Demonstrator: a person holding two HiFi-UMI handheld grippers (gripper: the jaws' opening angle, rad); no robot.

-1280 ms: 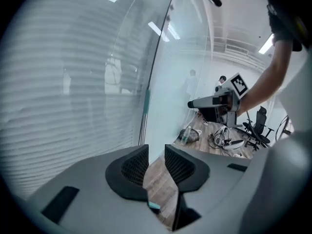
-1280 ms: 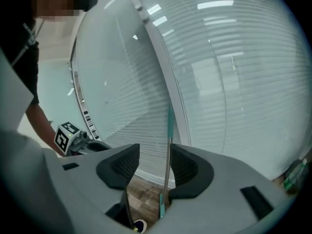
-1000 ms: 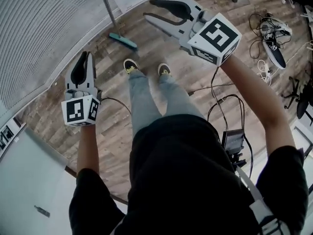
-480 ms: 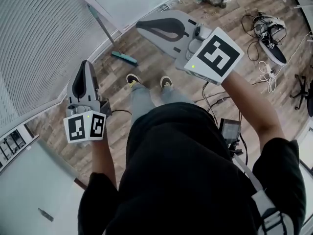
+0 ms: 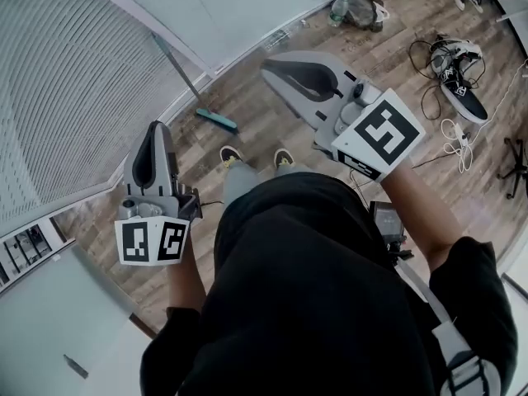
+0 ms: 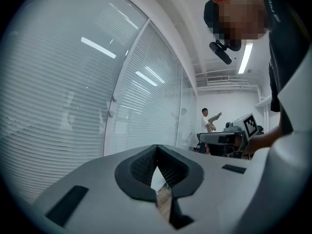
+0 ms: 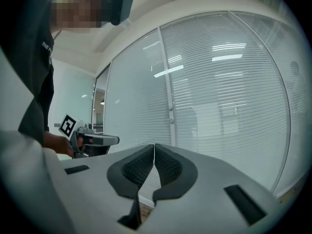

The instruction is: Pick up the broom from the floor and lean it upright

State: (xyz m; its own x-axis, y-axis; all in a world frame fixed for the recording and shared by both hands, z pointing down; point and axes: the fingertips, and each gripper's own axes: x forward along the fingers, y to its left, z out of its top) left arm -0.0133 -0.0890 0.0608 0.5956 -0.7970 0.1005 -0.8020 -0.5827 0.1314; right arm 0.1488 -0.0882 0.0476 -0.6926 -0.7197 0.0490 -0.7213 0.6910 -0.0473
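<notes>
Broom (image 5: pixel 180 74) is being observed at about 11 o'clock in the head view. It is being kept upright but tilted. The thin pale handle (image 5: pixel 169 58) is being propped against the blind-covered glass wall (image 5: pixel 74 97), its top running toward 11 o'clock from the head. The flat teal head (image 5: pixel 217 120) is being borne by the wooden floor (image 5: pixel 264 97), near the wall's base. Bristle detail is being lost to distance.
</notes>
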